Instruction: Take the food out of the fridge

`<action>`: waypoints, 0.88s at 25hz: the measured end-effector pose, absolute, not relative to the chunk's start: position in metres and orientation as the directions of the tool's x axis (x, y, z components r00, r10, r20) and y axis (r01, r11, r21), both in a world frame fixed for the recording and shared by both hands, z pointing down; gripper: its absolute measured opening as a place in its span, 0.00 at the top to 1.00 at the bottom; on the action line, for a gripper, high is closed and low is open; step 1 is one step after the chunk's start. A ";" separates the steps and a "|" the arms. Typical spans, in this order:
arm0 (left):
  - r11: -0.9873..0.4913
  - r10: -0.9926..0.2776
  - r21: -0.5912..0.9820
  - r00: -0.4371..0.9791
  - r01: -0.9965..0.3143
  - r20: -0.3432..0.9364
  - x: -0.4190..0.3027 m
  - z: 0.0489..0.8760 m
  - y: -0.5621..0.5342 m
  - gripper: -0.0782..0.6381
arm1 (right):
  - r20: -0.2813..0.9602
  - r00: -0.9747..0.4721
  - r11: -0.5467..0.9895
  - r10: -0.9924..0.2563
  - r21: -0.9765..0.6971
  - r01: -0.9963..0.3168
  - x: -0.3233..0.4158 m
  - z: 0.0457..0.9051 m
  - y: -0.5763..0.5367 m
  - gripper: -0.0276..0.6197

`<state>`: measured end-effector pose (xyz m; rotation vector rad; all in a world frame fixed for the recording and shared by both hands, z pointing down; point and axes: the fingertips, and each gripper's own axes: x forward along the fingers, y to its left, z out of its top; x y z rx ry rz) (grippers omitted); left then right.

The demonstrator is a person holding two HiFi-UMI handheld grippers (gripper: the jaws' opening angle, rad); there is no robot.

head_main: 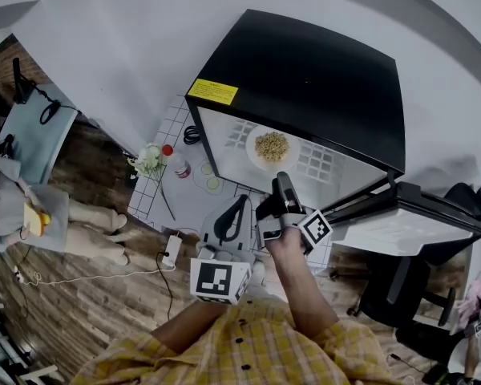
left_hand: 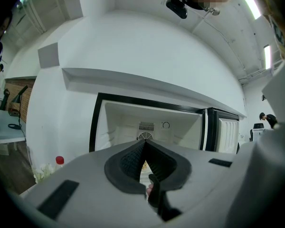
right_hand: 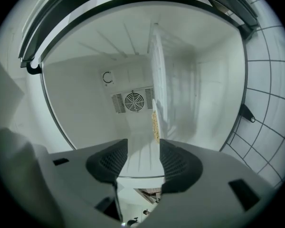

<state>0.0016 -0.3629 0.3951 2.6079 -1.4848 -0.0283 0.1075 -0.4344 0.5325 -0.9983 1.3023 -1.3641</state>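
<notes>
Fridge [head_main: 305, 79] door [head_main: 397, 227] is swung wide, so the shelf is exposed. Plate [head_main: 252, 157] of food [head_main: 272, 145] is seated on that shelf inside, untouched. Right gripper [right_hand: 141, 153] is aimed into the opening with its jaws spread and nothing between them. It is rolled so one jaw sits above the shelf plane and one below, presumably for biting the plate rim. Left gripper [left_hand: 143, 151] is parked back, pinched closed and empty, probably to keep the reach path free.

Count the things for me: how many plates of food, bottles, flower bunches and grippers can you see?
Plate of food: 1
Red-capped bottle: 1
Bunch of flowers: 1
Grippers: 2 (left gripper, right gripper)
Total: 5
</notes>
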 end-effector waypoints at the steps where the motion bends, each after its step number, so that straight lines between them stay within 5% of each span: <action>1: -0.503 -0.857 0.130 0.512 -0.855 0.056 0.002 0.395 -0.362 0.88 | -0.048 -0.198 0.027 -0.979 -0.994 0.105 0.107 0.537 -0.438 0.64; 15: -0.498 -0.859 0.119 0.508 -0.859 0.067 -0.002 0.402 -0.360 0.88 | 0.026 -0.205 -0.055 -0.978 -0.989 0.135 0.093 0.567 -0.474 0.66; 22: -0.520 -0.843 0.144 0.533 -0.842 0.070 0.007 0.408 -0.355 0.88 | 0.026 -0.197 -0.049 -0.980 -0.992 0.115 0.098 0.567 -0.480 0.85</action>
